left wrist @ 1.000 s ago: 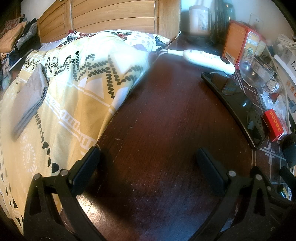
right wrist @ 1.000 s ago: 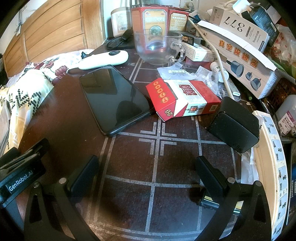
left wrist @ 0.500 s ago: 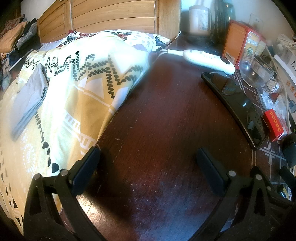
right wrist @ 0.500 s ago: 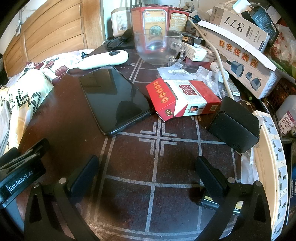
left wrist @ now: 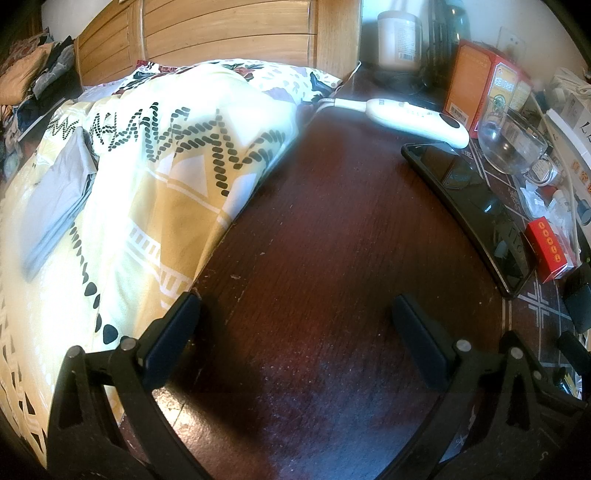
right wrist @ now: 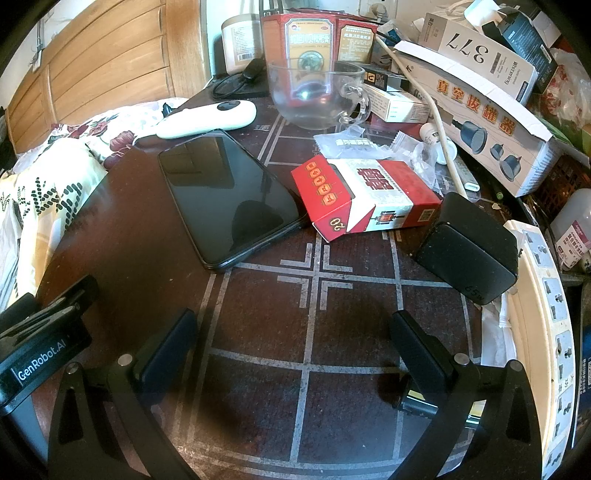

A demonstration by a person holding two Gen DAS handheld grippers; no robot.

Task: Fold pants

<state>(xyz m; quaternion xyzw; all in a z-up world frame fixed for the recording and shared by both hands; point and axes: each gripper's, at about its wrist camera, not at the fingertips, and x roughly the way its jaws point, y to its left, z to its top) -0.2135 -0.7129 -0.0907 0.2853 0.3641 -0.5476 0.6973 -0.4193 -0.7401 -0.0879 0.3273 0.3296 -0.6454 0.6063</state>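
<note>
1. The left gripper (left wrist: 295, 325) sits low over a dark wooden table (left wrist: 325, 258), its jaws spread wide with nothing between them; its left finger (left wrist: 171, 332) is at the table's left edge, beside the bedding.
2. The right gripper (right wrist: 293, 347) is also spread wide and holds nothing, poised over the lined part of the table (right wrist: 295, 314). The left gripper's body (right wrist: 40, 350) shows at the near left of this view.
3. Just beyond the right gripper, a black charger block (right wrist: 467, 247) lies on the right, next to a white power strip (right wrist: 546, 314) along the right edge.
4. In the middle distance, a black phone (right wrist: 229, 195) lies face up, its right corner touching a red and white carton (right wrist: 365, 195).
5. Farther off, a white remote (right wrist: 207, 120) lies at the phone's far end, and a clear glass mug (right wrist: 314, 94) stands right of it, in front of red boxes (right wrist: 317, 40) and a long white box (right wrist: 476, 110).
6. Left of the table, a yellow patterned quilt (left wrist: 147, 177) covers the bed.
7. The grey pants (left wrist: 55, 195) lie on the quilt at the far left, in a long, narrow, flattened shape, well apart from both grippers.
8. A wooden headboard (left wrist: 229, 33) stands at the far end.
</note>
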